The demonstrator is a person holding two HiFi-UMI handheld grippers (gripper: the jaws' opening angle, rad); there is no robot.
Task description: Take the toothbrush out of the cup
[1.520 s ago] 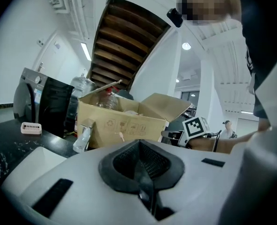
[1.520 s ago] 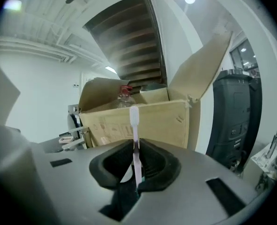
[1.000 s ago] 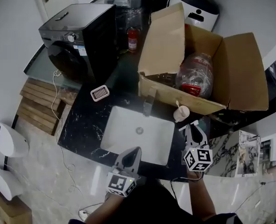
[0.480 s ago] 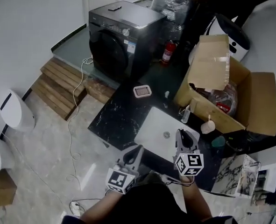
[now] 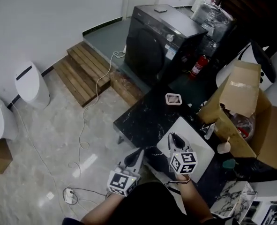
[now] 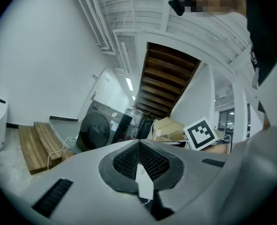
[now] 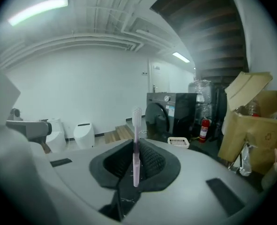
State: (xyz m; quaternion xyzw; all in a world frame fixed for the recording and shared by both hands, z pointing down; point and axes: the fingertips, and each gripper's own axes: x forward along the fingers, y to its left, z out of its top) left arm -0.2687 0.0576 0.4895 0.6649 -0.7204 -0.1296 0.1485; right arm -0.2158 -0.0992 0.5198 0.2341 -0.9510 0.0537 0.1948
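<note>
One toothbrush [image 7: 137,125], upright with bristles up, sits clamped in the right gripper [image 7: 134,150]; the left gripper [image 6: 139,148] has closed jaws.

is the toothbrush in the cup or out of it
Out. The right gripper is shut on the pink toothbrush, bristle end past its jaws; the cup stands apart beside the cardboard box.

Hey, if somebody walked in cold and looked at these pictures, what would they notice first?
Most striking is the pink toothbrush, standing upright with its bristles on top, clamped between the jaws of the right gripper, which shows over the white sink in the head view. Next come the big open cardboard box at the right end of the dark counter and the black washing machine beyond it.
</note>
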